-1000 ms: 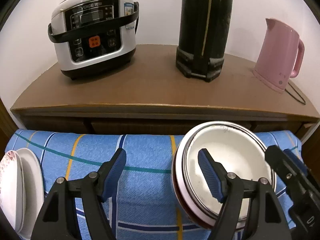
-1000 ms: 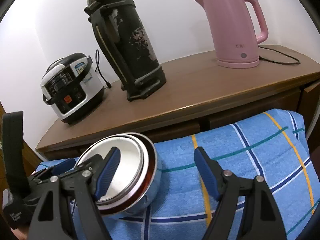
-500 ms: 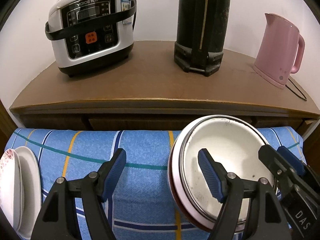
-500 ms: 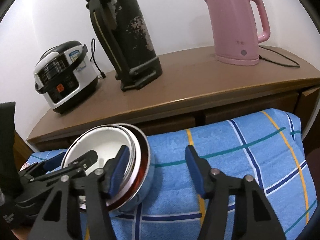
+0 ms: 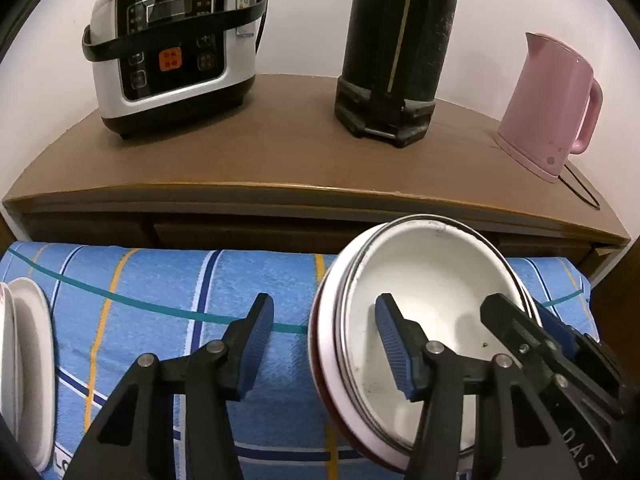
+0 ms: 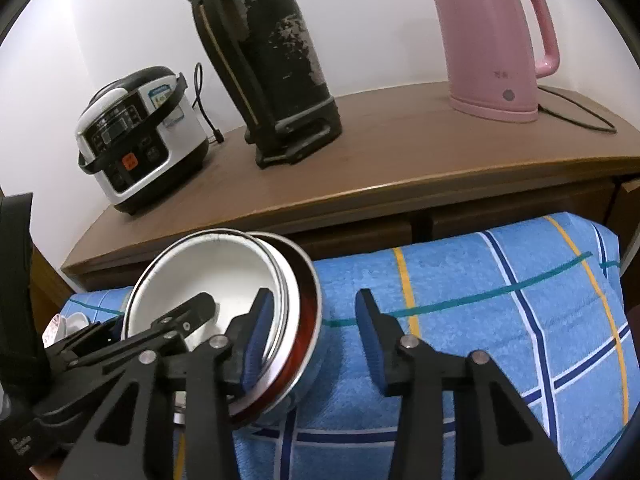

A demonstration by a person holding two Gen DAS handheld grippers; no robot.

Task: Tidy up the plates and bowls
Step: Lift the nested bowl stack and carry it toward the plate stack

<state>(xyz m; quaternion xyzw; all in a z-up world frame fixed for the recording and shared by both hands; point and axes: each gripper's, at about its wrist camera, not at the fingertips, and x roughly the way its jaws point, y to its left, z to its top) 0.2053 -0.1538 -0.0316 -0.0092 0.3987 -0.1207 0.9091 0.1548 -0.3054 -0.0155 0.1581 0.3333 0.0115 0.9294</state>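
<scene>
A white bowl nested in a red-rimmed bowl (image 5: 432,280) rests on the blue striped cloth (image 5: 160,280); the nested bowls also show in the right wrist view (image 6: 208,276). My left gripper (image 5: 324,340) is open and straddles the bowls' left rim, one finger inside, one outside. My right gripper (image 6: 312,336) is open and straddles the right rim the same way. White plates (image 5: 28,352) lie stacked at the far left of the cloth.
A wooden sideboard (image 5: 280,160) stands behind the cloth with a rice cooker (image 5: 172,48), a tall black flask (image 5: 396,52) and a pink kettle (image 5: 548,104) with its cord. The cloth's right part (image 6: 500,300) is bare.
Both grippers have moved forward and closer to the bowls. The right gripper's fingers have narrowed somewhat around the rim. The bowls stay on the cloth.
</scene>
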